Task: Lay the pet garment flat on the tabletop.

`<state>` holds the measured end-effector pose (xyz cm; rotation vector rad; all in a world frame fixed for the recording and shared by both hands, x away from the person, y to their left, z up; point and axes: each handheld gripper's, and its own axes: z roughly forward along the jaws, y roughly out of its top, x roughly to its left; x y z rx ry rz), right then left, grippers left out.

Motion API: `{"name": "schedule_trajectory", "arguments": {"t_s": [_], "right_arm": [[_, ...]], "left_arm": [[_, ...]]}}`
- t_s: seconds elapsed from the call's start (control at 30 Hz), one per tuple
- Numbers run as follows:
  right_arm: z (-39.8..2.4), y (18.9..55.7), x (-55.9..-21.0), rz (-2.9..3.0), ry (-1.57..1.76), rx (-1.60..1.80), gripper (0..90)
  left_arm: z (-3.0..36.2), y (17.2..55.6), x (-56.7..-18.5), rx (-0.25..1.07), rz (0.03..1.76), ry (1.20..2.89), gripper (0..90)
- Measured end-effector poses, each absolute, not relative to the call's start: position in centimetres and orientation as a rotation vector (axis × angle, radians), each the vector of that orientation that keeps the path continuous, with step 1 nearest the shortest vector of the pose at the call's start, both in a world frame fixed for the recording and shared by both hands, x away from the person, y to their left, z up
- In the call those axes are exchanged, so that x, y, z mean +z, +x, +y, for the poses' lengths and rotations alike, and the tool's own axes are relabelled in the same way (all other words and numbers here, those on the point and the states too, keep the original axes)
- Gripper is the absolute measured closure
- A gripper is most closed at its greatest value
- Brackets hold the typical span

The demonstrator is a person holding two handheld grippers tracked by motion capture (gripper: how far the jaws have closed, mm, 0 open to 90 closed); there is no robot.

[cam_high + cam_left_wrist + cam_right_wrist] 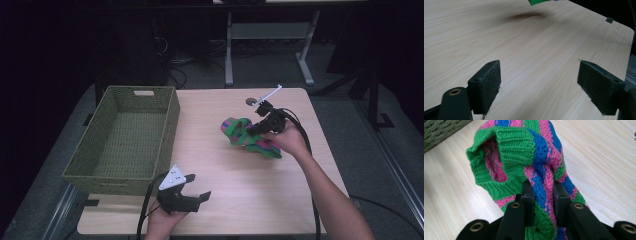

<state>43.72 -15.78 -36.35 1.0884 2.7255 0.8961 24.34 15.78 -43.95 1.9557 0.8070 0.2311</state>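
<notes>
The right gripper [256,129] has its jaws clenched on a striped knit garment [239,131] above the pale wooden surface [230,175], right of a woven basket [125,175]. The left gripper [192,197] rests near the front edge, jaws released. A dark room with metal table legs [229,50] lies beyond.

Lab or test workspace: dark room, light wooden table [240,200], metal desk frame [270,35] behind, loose floor cables [175,75].

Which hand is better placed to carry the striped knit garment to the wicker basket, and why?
The right. The right gripper already has its jaws shut on the striped knit garment. The left gripper rests open at the near table edge, holding nothing, though it sits nearer the wicker basket.
</notes>
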Motion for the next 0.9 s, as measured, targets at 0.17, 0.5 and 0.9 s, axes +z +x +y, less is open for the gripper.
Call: {"name": "schedule_trajectory", "arguments": {"t_s": [0.17,0.5,0.9], "right_arm": [[-16.2,43.5,-36.1,2.731,1.089,0.904,74.9],[-16.5,41.9,-34.4,2.722,1.023,0.972,74.8],[-16.0,40.1,-33.6,2.743,0.952,0.98,74.9]], "left_arm": [[15.8,24.4,-44.0,0.237,0.805,1.953,18.7],[15.7,24.3,-43.9,0.247,0.793,1.951,18.7],[15.9,24.4,-43.9,0.246,0.798,1.952,18.7]]}}
